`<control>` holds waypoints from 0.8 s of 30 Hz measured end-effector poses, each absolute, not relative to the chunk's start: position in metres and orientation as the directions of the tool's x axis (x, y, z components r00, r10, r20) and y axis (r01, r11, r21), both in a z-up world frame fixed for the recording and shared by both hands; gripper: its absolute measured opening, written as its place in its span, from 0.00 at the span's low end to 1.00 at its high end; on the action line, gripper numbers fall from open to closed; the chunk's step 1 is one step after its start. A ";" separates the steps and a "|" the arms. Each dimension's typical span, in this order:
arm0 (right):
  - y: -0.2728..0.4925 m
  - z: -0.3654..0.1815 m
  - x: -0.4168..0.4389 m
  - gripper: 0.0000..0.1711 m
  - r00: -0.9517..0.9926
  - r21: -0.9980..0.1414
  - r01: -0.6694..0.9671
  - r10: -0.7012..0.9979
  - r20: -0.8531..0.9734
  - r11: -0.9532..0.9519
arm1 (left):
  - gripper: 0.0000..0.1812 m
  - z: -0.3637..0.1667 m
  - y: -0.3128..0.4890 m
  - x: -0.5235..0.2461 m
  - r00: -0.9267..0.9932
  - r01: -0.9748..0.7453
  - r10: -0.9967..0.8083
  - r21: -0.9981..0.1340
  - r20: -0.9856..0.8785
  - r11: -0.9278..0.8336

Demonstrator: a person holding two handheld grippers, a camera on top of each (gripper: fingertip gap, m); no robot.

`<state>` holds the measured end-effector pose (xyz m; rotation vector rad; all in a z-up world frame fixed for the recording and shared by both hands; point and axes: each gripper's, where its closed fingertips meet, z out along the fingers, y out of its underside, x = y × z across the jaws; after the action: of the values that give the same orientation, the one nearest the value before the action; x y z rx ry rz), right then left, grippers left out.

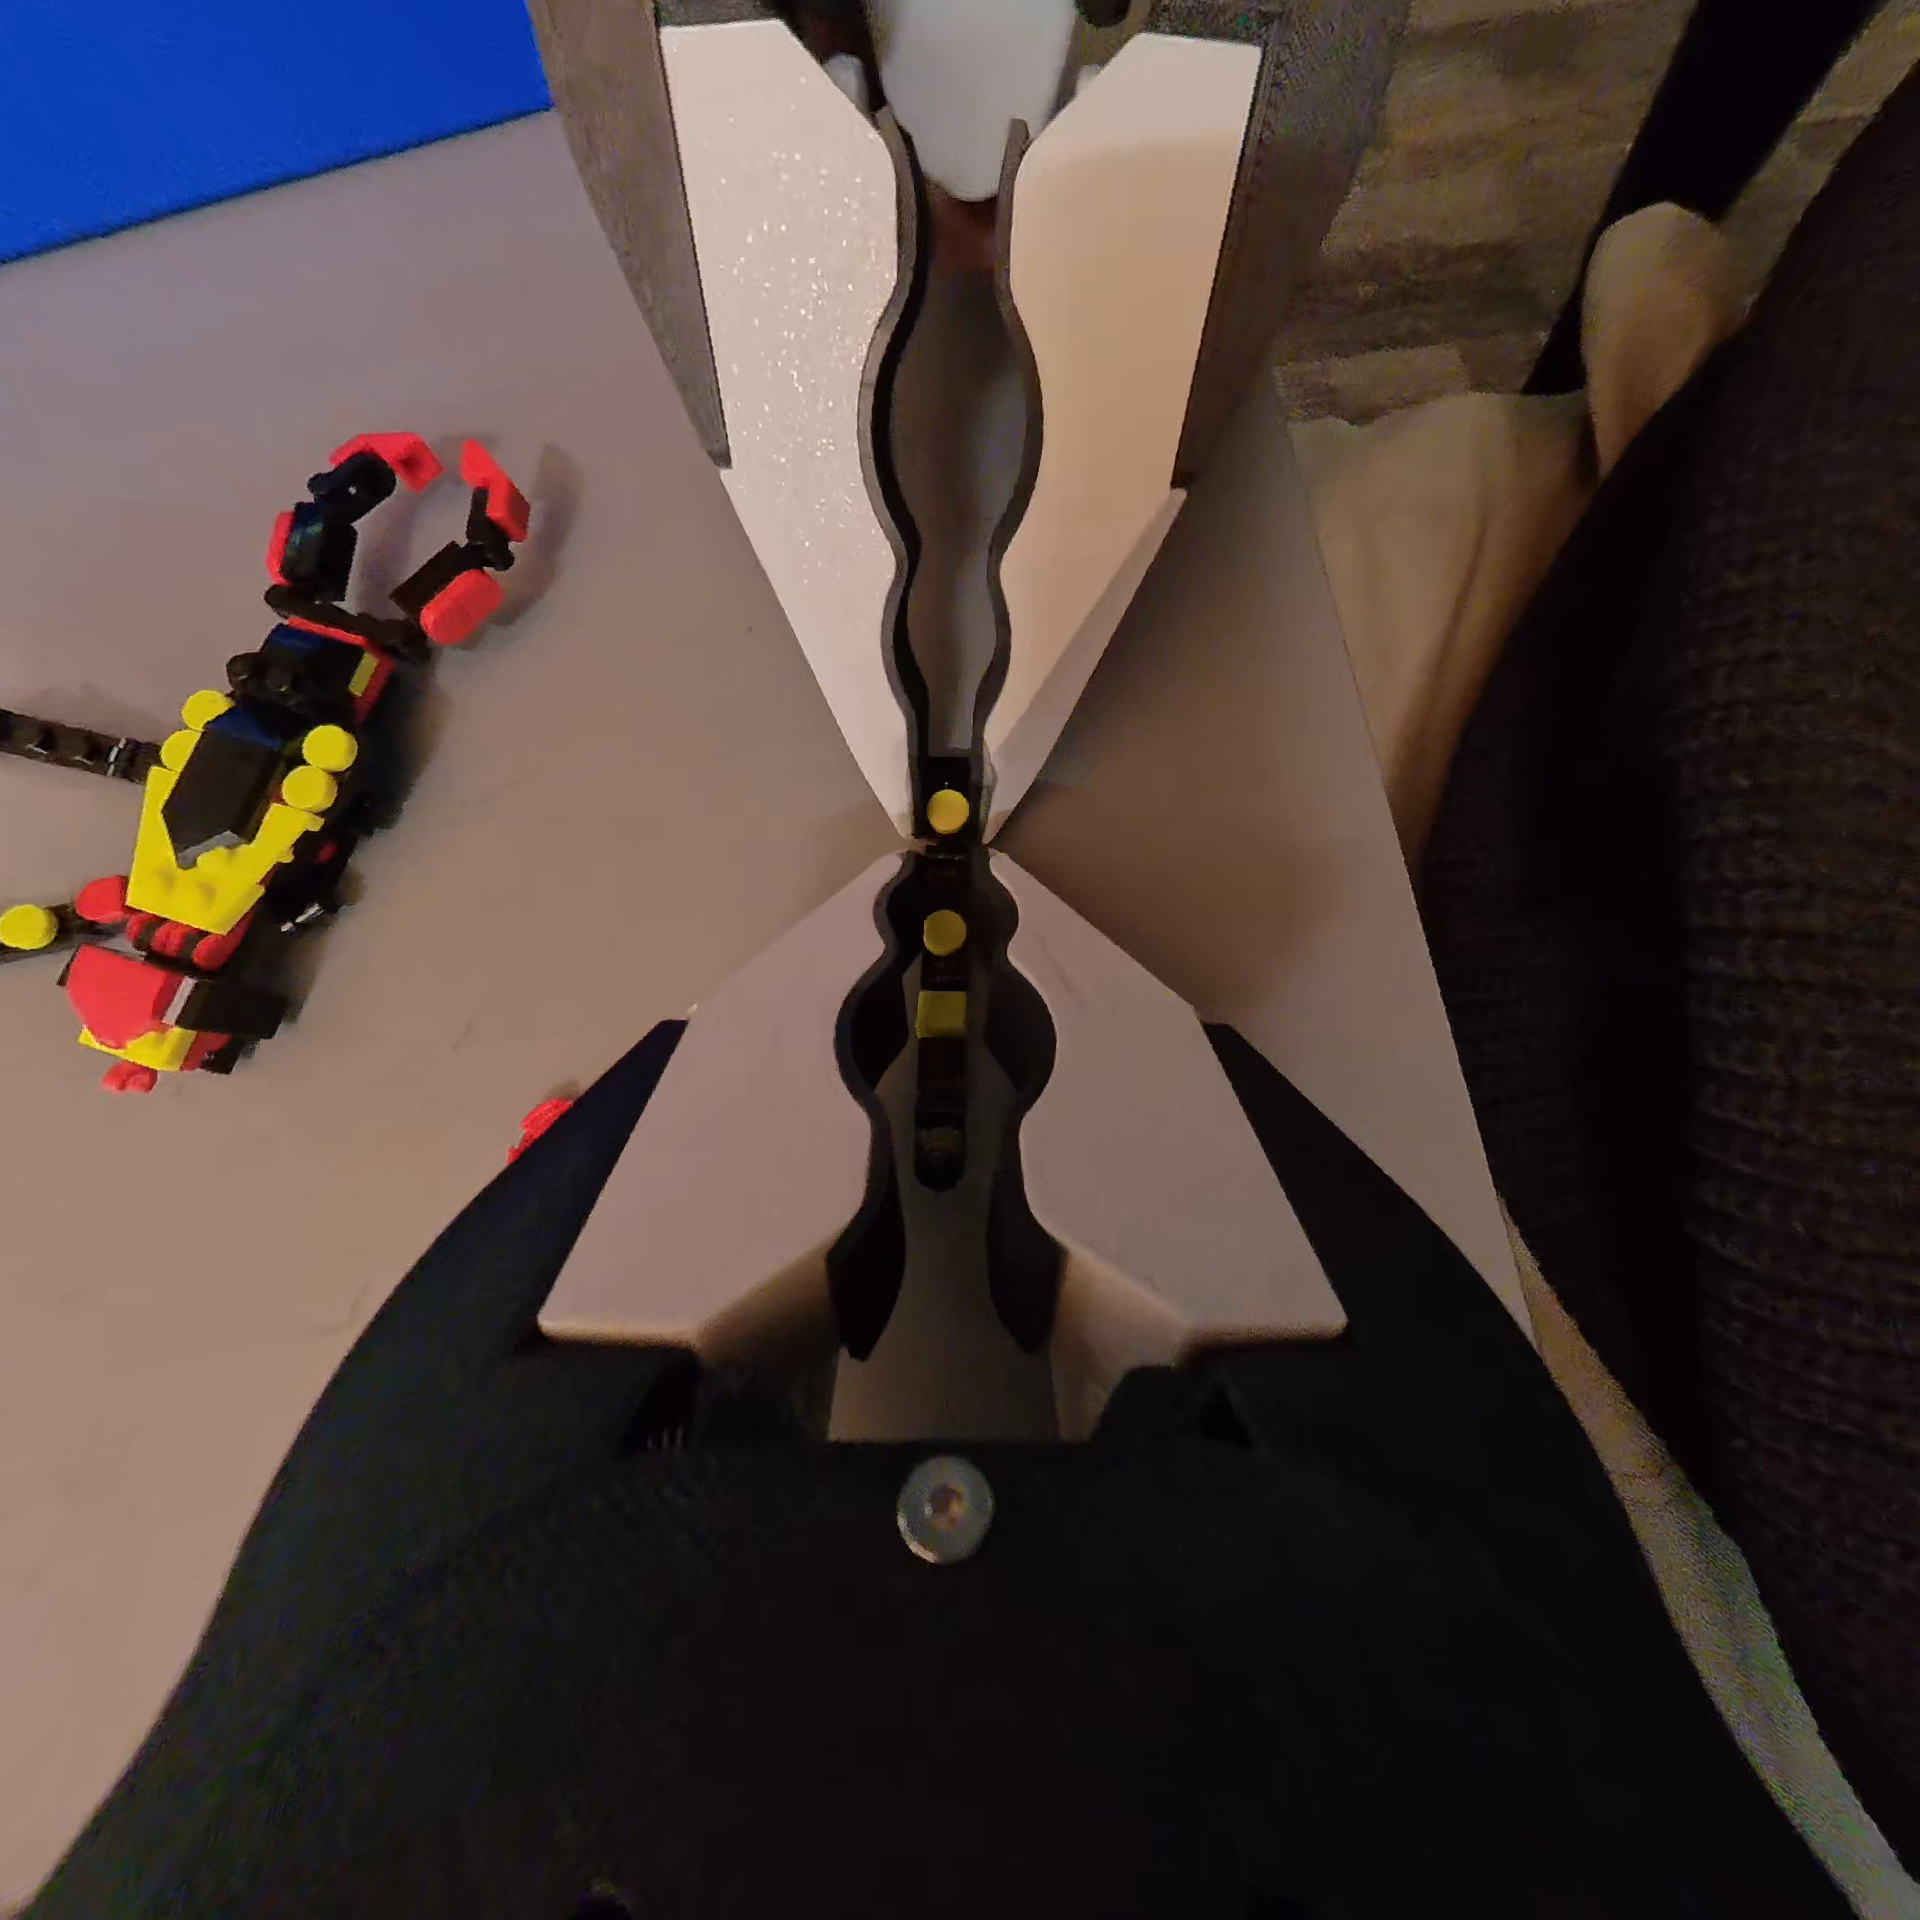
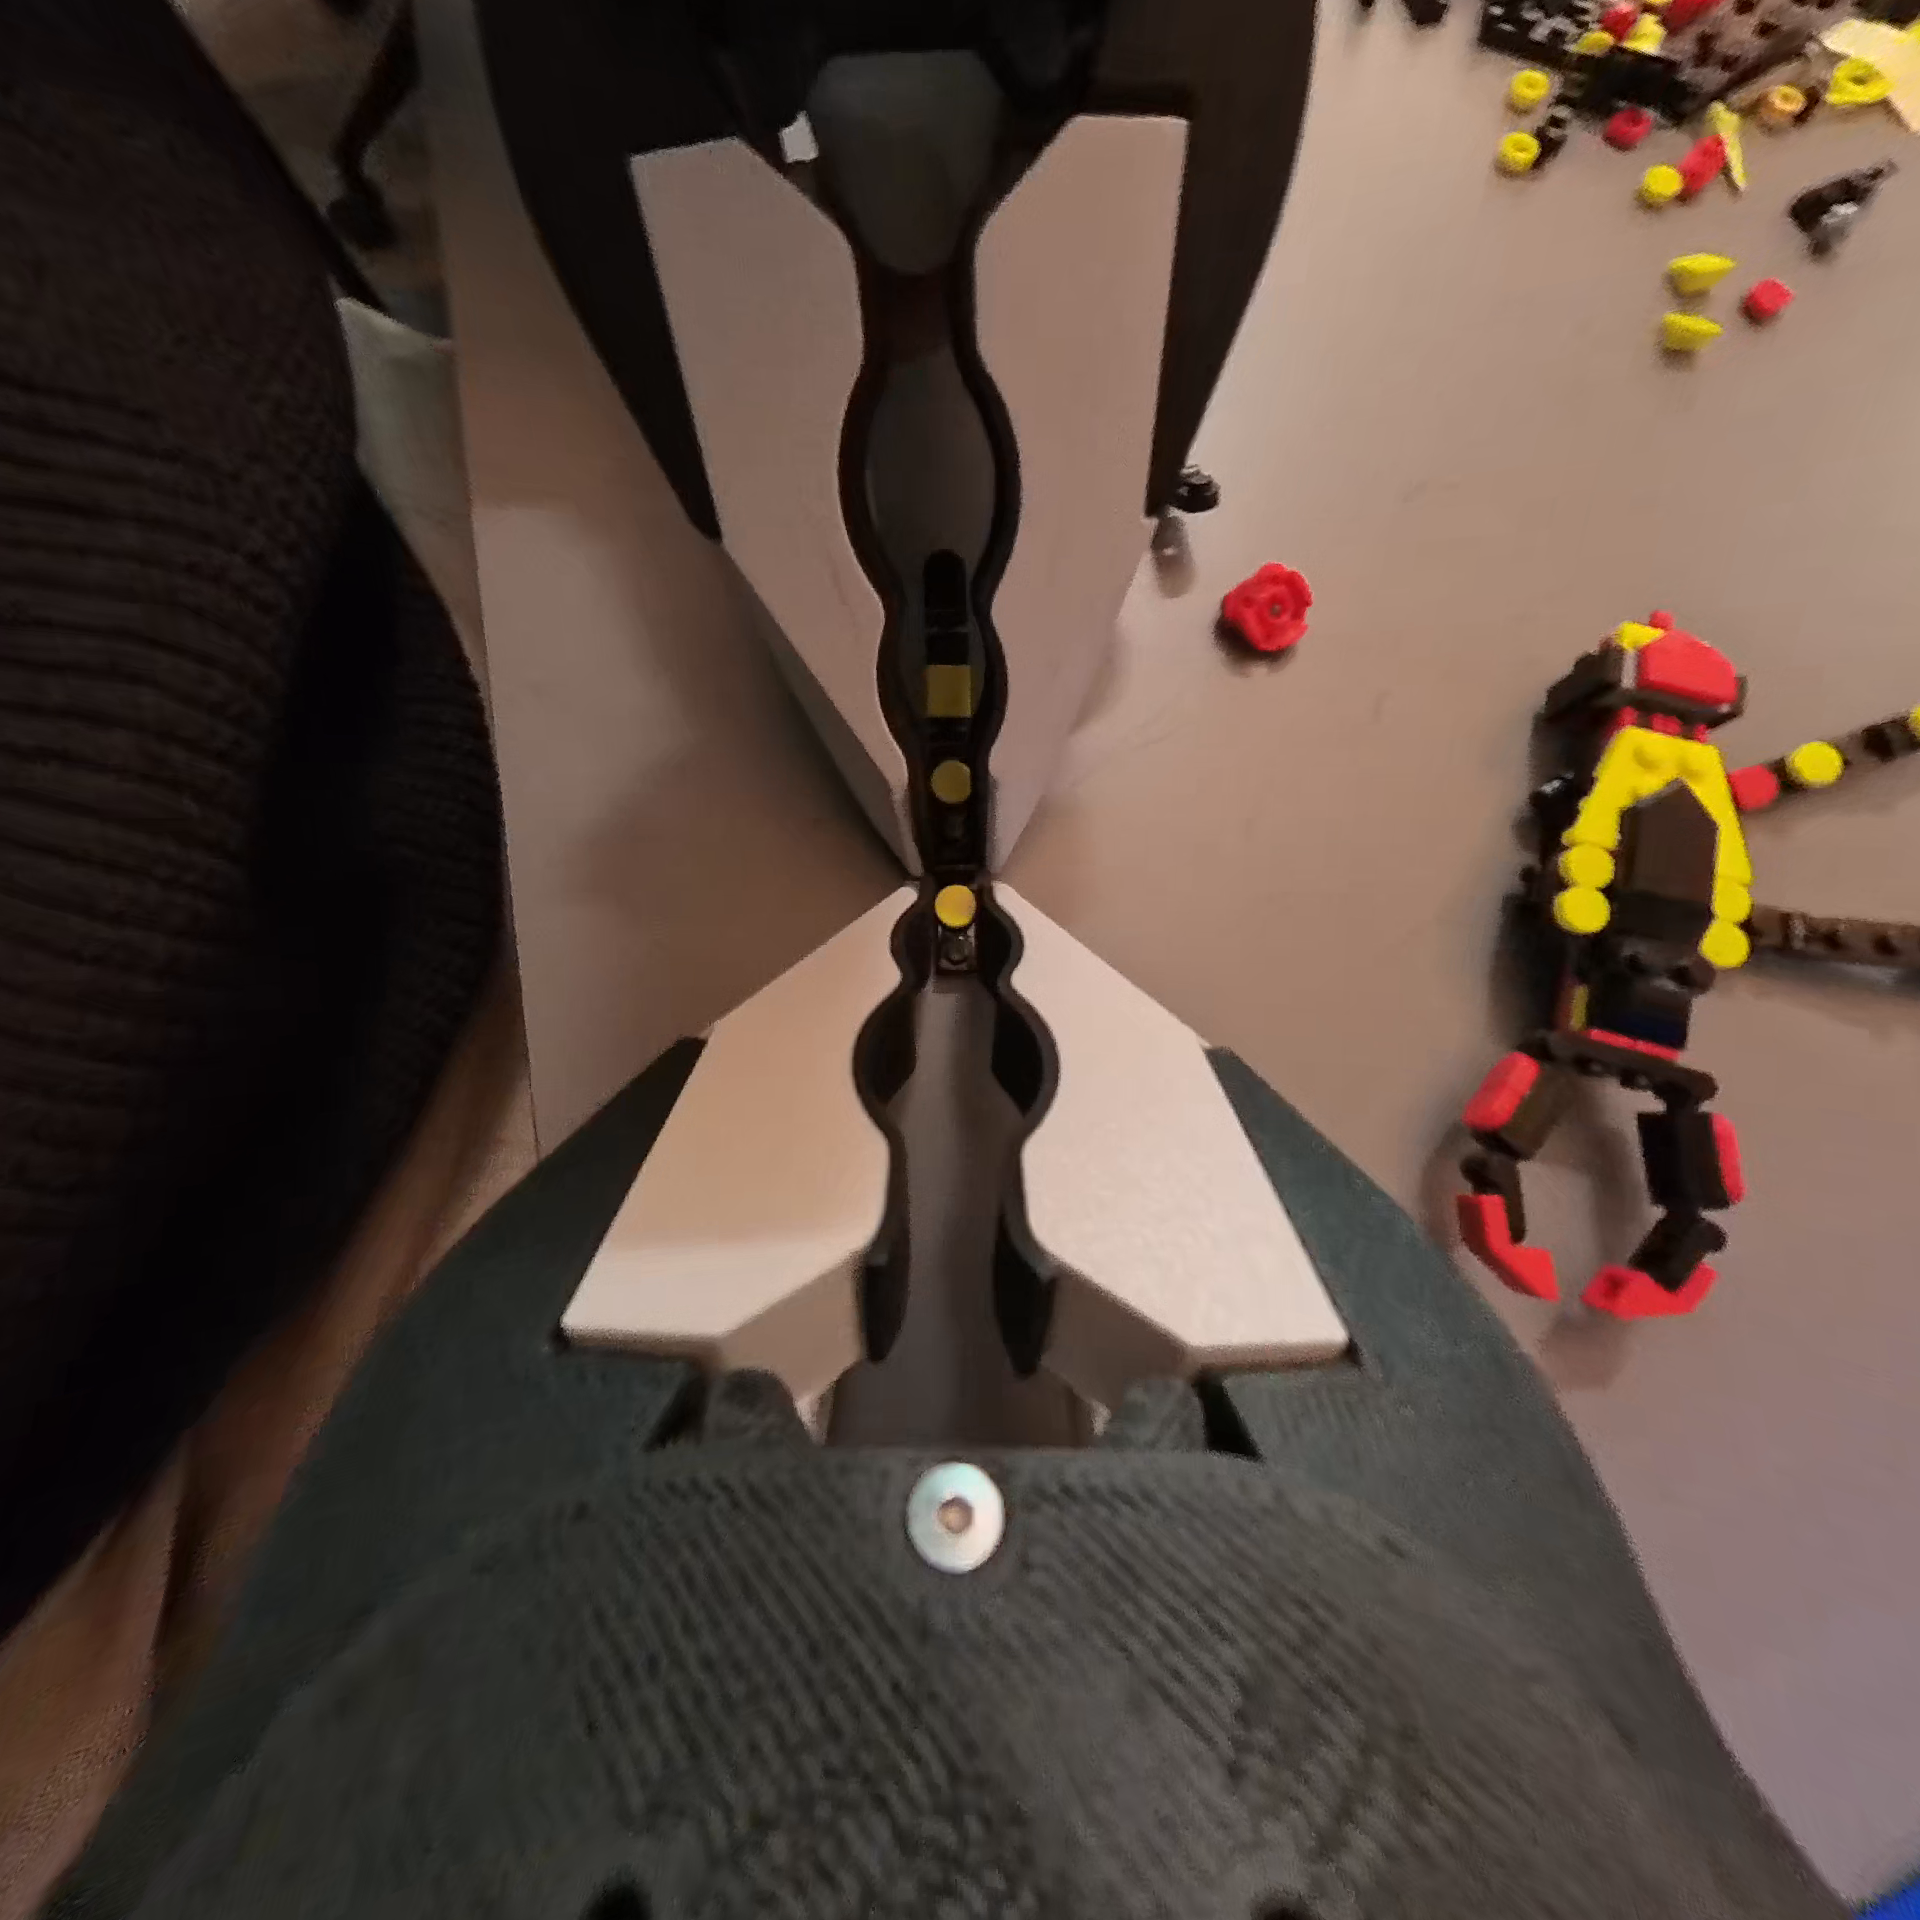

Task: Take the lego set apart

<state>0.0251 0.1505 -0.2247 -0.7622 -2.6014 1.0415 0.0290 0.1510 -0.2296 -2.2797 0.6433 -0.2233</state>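
Step in hand, I think: pulling one long leg piece into smaller bits. Both grippers meet tip to tip w/ a thin black strip w/ yellow dots (image 1: 945, 935) between them.

Left gripper (image 1: 948, 883) is pressed nearly together & pinches the near end of the strip. Most of the strip lies inside its fingers (image 1: 790, 1039), incl. a yellow round stud and a yellow square tile. Right gripper (image 2: 954, 914) is also squeezed nearly together and pinches the other end of that strip (image 2: 951, 790); only a short bit w/ one yellow dot sits in its tips. In the left wrist view the right gripper shows up top, facing in (image 1: 951, 800). In the right wrist view the left gripper shows up top the same way (image 2: 951, 831).

The strip is held up over the grey table (image 1: 582, 935), not touching it as far as I can tell.

The rest of the lego set, a red, yellow & black scorpion-like model (image 1: 239, 790), lies flat on the table, well apart from both grippers. Its claws and some legs are on it yet (image 2: 1652, 935). A red round piece (image 2: 1268, 605) lies near. A pile of loose bits (image 2: 1683, 125) sits far off, so part of the job looks done.

Next move prob. needs: both grips kept tight, then bend or pull apart at the joint between the tips so the strip snaps in two. Grip is v. small on the right side, so it could slip.
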 end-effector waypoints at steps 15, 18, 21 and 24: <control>0.147 -0.215 0.026 0.03 -0.805 -0.734 0.487 0.570 -0.166 0.474 | 0.06 -0.226 0.148 0.033 0.867 -0.326 -0.497 -0.720 0.031 -0.613; 0.148 -0.213 0.024 0.03 -0.780 -0.743 0.525 0.584 -0.224 0.415 | 0.06 -0.225 0.149 0.031 0.871 -0.328 -0.490 -0.723 0.018 -0.609; 0.149 -0.207 0.019 0.03 -0.752 -0.763 0.550 0.598 -0.275 0.340 | 0.05 -0.220 0.151 0.027 0.883 -0.301 -0.469 -0.741 0.022 -0.601; 0.154 -0.195 0.011 0.03 -0.714 -0.789 0.571 0.611 -0.341 0.227 | 0.05 -0.208 0.155 0.021 0.900 -0.270 -0.436 -0.770 0.013 -0.579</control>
<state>0.0114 0.1536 -0.1948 -1.1706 -2.4286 1.5315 0.0205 0.1553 -0.2079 -2.2194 0.5024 -0.2532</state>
